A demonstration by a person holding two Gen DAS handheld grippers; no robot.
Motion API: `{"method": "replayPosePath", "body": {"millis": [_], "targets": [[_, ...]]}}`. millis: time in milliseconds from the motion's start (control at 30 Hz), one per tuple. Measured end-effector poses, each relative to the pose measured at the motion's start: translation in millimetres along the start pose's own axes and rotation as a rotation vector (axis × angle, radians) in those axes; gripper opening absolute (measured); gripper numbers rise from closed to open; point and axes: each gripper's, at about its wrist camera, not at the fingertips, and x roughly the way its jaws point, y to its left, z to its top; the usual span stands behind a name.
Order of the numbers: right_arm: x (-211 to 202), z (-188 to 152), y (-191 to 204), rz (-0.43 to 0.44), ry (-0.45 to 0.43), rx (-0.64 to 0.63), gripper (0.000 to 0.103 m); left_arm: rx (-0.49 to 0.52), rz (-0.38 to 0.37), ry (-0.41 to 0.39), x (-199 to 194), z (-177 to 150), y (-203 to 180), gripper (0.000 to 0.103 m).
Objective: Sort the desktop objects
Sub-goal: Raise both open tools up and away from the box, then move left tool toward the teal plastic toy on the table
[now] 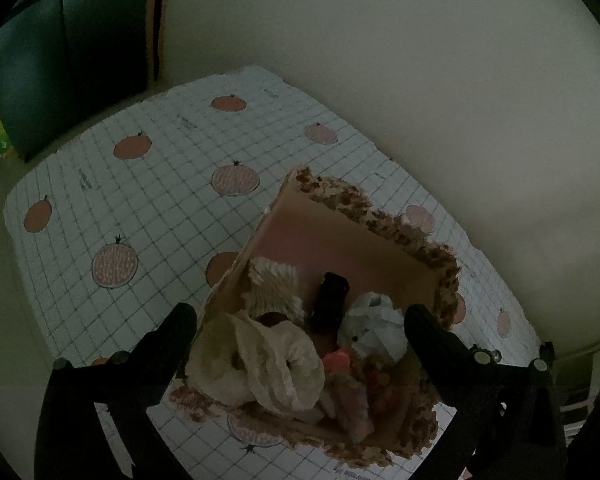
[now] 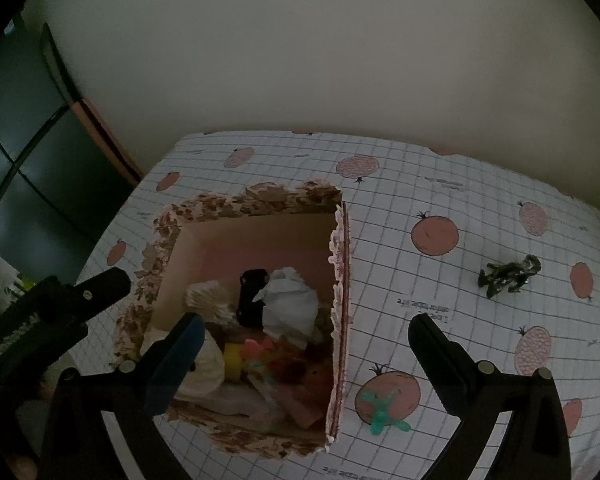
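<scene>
An open cardboard box (image 1: 380, 236) with a brown-patterned outside stands on the checked tablecloth (image 1: 140, 200); it also shows in the right wrist view (image 2: 260, 200). It holds crumpled white paper (image 1: 374, 326), a cream cloth (image 1: 268, 364), a black object (image 1: 330, 300) and small coloured toys. My left gripper (image 1: 300, 332) is open above the box, empty. My right gripper (image 2: 306, 340) is open over the box's right wall, empty. A teal toy figure (image 2: 382, 410) and a dark green toy figure (image 2: 508, 274) lie on the cloth right of the box.
The tablecloth (image 2: 460, 208) has orange fruit prints. The left gripper's finger (image 2: 80, 292) shows at the left in the right wrist view. A dark cabinet (image 1: 60, 60) stands beyond the table's far left corner. A pale wall is behind.
</scene>
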Motion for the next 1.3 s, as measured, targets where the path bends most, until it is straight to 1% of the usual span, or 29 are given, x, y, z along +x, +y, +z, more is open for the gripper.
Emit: {"method": "replayPosePath", "body": {"millis": [100,167,333,433,633,833,900,1100,1167,1300], "targets": [[-5,1,-6,-0.003,-0.012,0.007,0.103,0.020,-0.017,-0.020,-3,0,-6,0.103],[-13,3,-12,-0.002,-0.037,0.019,0.103,0.036,-0.032,-0.041,-7,-1,-11,0.103],[-36,9,-35,0.001,-0.102,0.082,0.103,0.076,-0.081,-0.131,-22,-1,-27,0.103],[-54,13,-53,-0.005,-0.147,0.120,0.103,0.111,-0.107,-0.171,-28,-2,-41,0.103],[-87,16,-93,-0.029,-0.231,0.208,0.103,0.185,-0.198,-0.228,-41,-11,-71,0.103],[-105,16,-123,-0.084,-0.261,0.240,0.103,0.240,-0.283,-0.269,-50,-23,-98,0.103],[-107,14,-129,-0.094,-0.260,0.241,0.103,0.258,-0.307,-0.271,-50,-27,-107,0.103],[-110,10,-143,-0.110,-0.251,0.246,0.103,0.316,-0.357,-0.238,-45,-43,-136,0.103],[-111,8,-148,-0.127,-0.244,0.253,0.103,0.335,-0.372,-0.216,-42,-49,-146,0.103],[-109,4,-167,-0.158,-0.218,0.293,0.103,0.352,-0.414,-0.142,-30,-60,-161,0.103]]}}
